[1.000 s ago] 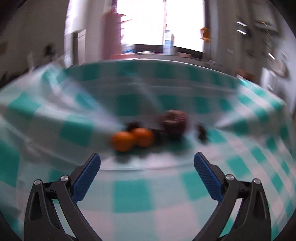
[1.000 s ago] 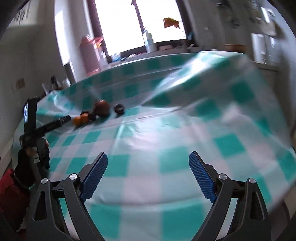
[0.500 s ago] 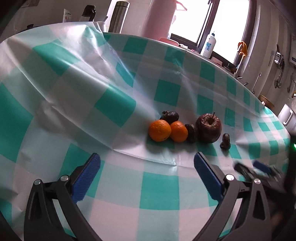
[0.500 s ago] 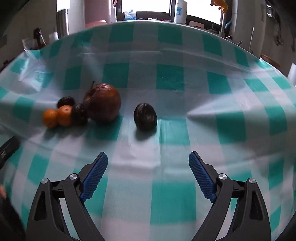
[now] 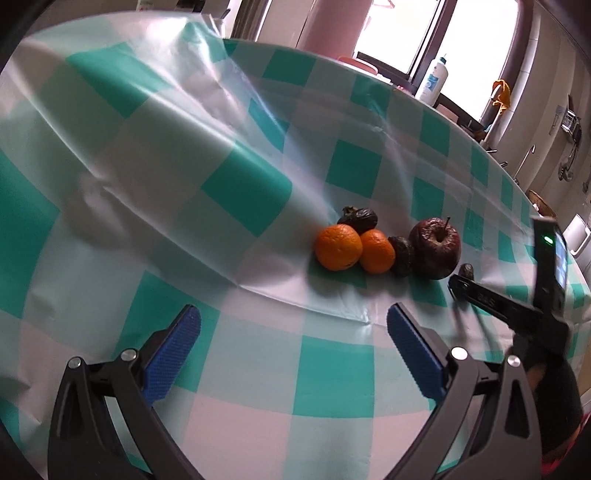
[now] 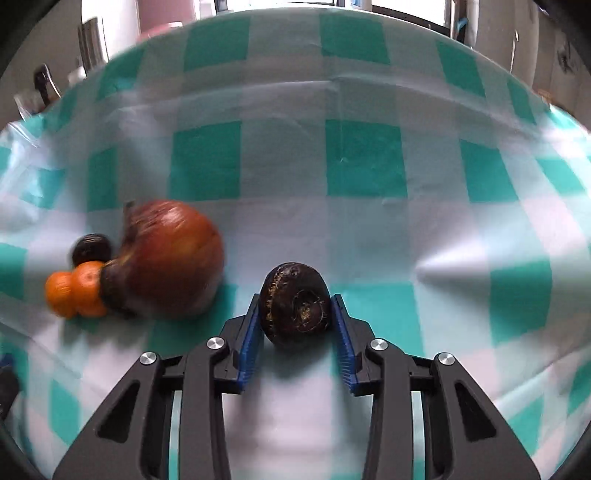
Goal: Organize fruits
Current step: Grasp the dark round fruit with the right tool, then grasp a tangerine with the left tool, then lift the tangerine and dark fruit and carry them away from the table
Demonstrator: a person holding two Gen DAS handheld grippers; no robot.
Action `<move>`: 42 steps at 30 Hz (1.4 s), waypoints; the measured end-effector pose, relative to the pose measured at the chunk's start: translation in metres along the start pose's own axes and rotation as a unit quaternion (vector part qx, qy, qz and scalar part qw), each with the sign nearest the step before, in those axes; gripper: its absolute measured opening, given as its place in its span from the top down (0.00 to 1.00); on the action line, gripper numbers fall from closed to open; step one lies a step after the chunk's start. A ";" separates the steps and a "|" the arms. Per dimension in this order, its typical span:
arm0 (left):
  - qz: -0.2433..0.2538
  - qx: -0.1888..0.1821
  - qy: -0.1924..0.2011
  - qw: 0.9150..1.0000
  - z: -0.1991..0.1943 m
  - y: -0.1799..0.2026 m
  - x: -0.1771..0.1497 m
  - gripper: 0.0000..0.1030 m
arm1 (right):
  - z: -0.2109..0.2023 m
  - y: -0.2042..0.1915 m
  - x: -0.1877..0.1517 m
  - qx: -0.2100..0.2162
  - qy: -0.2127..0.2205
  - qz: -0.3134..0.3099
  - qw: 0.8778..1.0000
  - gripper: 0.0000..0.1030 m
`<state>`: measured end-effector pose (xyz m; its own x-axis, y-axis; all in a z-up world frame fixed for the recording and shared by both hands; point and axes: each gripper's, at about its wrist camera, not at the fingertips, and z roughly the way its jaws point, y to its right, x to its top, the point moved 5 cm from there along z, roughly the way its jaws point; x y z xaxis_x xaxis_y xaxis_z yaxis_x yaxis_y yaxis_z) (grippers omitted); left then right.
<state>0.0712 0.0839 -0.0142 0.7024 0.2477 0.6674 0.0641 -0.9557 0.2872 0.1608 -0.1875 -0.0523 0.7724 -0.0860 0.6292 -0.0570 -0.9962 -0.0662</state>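
My right gripper [image 6: 295,317] is shut on a dark round fruit [image 6: 294,308] resting on the teal checked tablecloth [image 6: 362,162]. To its left lie a wrinkled red apple [image 6: 173,258], two oranges [image 6: 74,295] and a small dark fruit [image 6: 91,248]. In the left wrist view the same cluster shows: two oranges [image 5: 338,246], dark fruits [image 5: 360,218], the apple [image 5: 436,247]. My left gripper [image 5: 291,343] is open and empty, well short of the cluster. The right gripper [image 5: 458,282] shows at the right, by the dark fruit [image 5: 467,271].
The tablecloth [image 5: 147,155] is creased and bulges at the left. A pink container [image 5: 332,26] and a white bottle [image 5: 436,79] stand beyond the table's far edge by the window. A sink area lies at the far right.
My right gripper has moved forward to the lone dark fruit and closed its jaws on it. My left gripper has come a little closer to the cluster and stays open.
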 end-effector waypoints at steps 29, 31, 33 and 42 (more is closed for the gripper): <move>0.142 0.027 -0.039 0.989 0.071 0.053 0.032 0.60 | -0.061 0.002 -0.052 0.174 0.057 0.107 0.977 0.64; 0.130 0.018 -0.027 0.991 0.063 0.049 0.030 0.63 | -0.061 0.001 -0.052 0.175 0.057 0.106 0.977 0.64; 0.125 0.012 -0.013 0.992 0.047 0.044 0.026 0.63 | -0.061 0.001 -0.052 0.176 0.058 0.107 0.977 0.64; 0.080 -0.040 0.007 0.996 -0.016 0.033 -0.019 0.63 | -0.062 0.002 -0.053 0.182 0.064 0.107 0.975 0.64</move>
<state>0.0490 0.0506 -0.0066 0.6890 0.0957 0.7184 -0.1044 -0.9678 0.2291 0.0805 -0.1859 -0.0373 0.6810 -0.3162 0.6605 0.0383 -0.8854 -0.4633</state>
